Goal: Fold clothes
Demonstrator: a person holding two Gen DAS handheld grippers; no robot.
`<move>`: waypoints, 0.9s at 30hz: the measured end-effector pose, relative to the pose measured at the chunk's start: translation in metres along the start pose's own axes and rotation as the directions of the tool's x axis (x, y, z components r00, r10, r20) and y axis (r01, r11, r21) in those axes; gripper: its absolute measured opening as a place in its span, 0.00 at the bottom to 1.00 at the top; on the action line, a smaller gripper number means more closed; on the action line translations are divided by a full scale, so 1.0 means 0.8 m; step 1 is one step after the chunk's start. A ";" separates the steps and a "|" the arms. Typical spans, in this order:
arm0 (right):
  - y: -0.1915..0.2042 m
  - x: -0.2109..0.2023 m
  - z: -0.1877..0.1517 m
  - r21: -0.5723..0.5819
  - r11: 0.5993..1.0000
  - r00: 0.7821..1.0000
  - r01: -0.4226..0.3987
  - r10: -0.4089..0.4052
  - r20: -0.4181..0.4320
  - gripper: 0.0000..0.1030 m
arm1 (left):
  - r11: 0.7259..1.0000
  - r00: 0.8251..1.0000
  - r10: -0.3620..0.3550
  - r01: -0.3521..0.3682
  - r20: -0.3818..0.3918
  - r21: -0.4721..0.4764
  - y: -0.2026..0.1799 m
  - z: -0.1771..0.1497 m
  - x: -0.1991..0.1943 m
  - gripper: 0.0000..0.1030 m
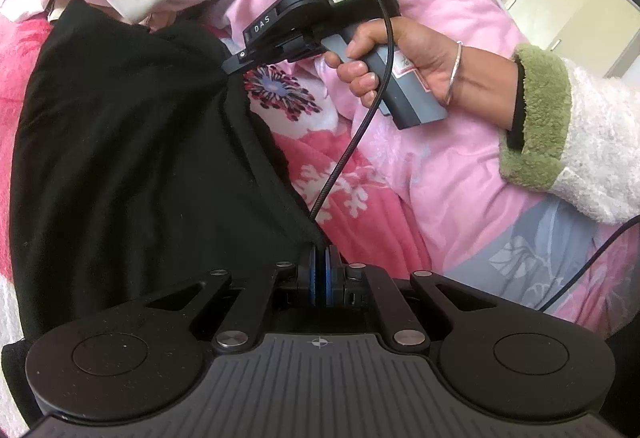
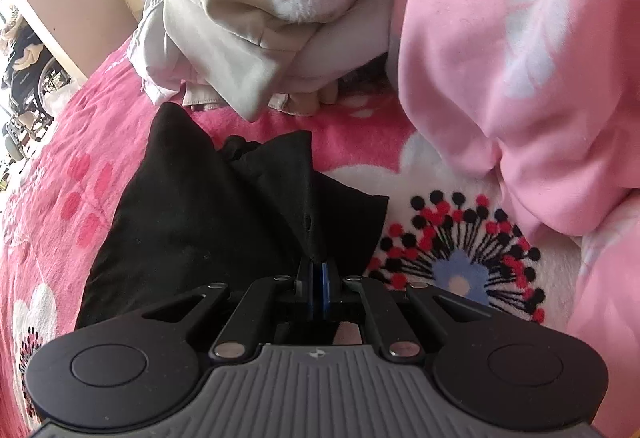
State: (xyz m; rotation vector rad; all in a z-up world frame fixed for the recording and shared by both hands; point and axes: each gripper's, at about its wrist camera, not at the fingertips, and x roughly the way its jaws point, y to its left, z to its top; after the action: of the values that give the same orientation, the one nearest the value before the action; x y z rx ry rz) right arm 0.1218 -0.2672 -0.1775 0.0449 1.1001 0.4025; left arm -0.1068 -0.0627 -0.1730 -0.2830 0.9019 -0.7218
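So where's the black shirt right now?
The black garment lies on the pink flowered blanket, left of centre in both views, pinched by the left gripper and right gripper, below the pale clothes pile.

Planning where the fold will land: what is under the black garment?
The black garment lies on a pink floral blanket, which shows all round it. Whatever lies beneath its middle is covered.
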 end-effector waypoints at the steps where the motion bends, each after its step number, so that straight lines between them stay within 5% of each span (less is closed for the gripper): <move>1: 0.000 0.001 0.000 -0.003 1.000 1.000 0.006 -0.006 0.003 0.04 | 1.000 1.000 0.004 -0.004 -0.001 0.002 0.001 0.000 0.002 0.02; 7: 0.003 0.010 -0.005 -0.047 0.996 0.997 0.082 -0.081 0.017 0.04 | 0.999 0.999 0.031 -0.030 -0.031 0.025 0.001 -0.004 0.020 0.02; 10: 0.010 0.001 -0.010 -0.089 0.986 0.990 0.138 -0.135 0.044 0.13 | 0.999 0.998 0.033 -0.032 -0.044 0.027 0.001 -0.005 0.024 0.06; 14: 0.020 -0.046 -0.016 -0.110 0.984 0.984 0.140 -0.126 0.127 0.21 | 1.000 1.000 -0.030 0.030 0.002 0.001 -0.003 -0.003 0.000 0.40; 18: 0.028 -0.124 -0.018 -0.079 0.997 0.969 -0.016 0.035 0.245 0.21 | 0.998 0.996 -0.060 0.060 0.064 0.004 -0.015 -0.005 -0.025 0.65; 21: 0.026 -0.187 -0.014 -0.039 0.982 0.921 -0.187 0.189 0.339 0.21 | 0.994 0.990 -0.110 0.111 0.093 0.001 -0.025 -0.007 -0.039 0.78; 27: 0.009 -0.302 -0.007 -0.072 0.859 0.744 -0.507 0.478 0.467 0.28 | 0.979 0.972 -0.201 0.197 0.119 0.044 -0.049 -0.018 -0.052 0.95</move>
State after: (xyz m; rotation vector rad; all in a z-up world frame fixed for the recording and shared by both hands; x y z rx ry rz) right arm 0.0208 -0.3434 0.0284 0.4788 0.5960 0.7925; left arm -0.1528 -0.0625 -0.1361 -0.3891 0.7507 -0.8939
